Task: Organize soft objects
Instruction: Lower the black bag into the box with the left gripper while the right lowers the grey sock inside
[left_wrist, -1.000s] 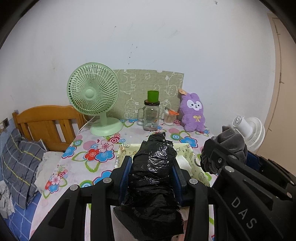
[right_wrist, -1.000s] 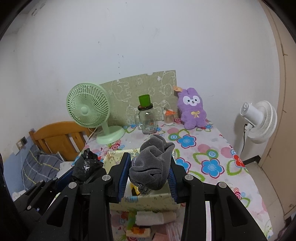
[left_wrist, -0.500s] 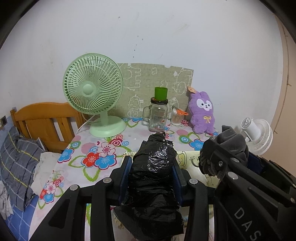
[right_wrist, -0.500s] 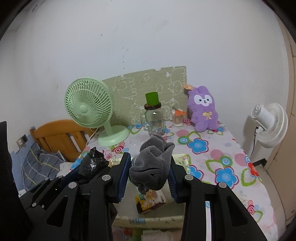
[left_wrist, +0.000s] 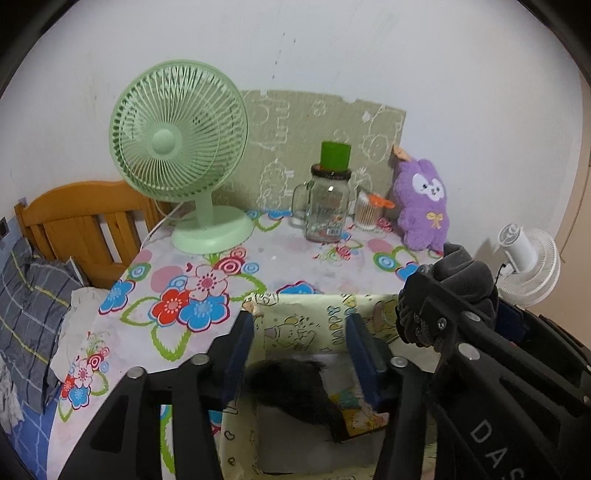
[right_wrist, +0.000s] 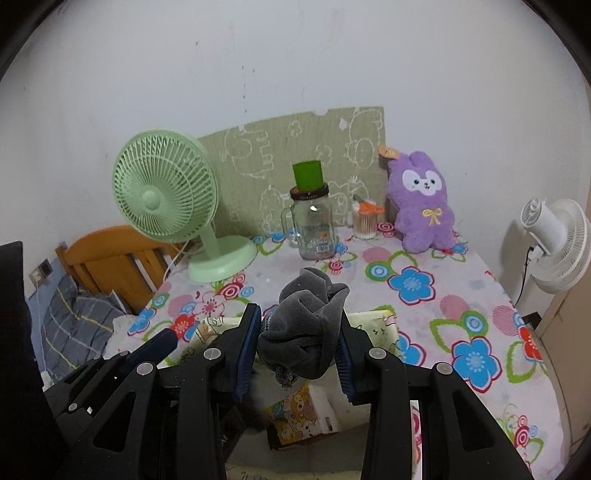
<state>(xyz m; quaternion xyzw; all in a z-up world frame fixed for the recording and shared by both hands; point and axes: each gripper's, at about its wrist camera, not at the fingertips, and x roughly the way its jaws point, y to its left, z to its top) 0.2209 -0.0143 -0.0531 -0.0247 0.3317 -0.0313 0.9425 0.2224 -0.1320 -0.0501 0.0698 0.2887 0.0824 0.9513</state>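
Now the left gripper (left_wrist: 301, 354) stands with jaws apart, having just been opening; nothing sits between its pads. The black bag (left_wrist: 295, 387) it let go lies below and slightly beyond the fingertips, inside the box (left_wrist: 332, 314) in the lower middle of the left view. It is blurred, so I can only guess its long axis runs from upper left to lower right across the box floor, and whether it has settled I cannot tell.

The right gripper (right_wrist: 297, 343) is clamped on the grey cloth (right_wrist: 306, 332), a bunched wad squeezed between the blue pads, its loose top pointing up and away toward the jar (right_wrist: 312, 229). Its long axis runs roughly along the fingers. In the right view the box opening lies straight beneath these jaws, at lower centre, so this hand looks placed to drop the cloth next, by my reading. The left gripper shows at lower left of that view, just beside the right one.
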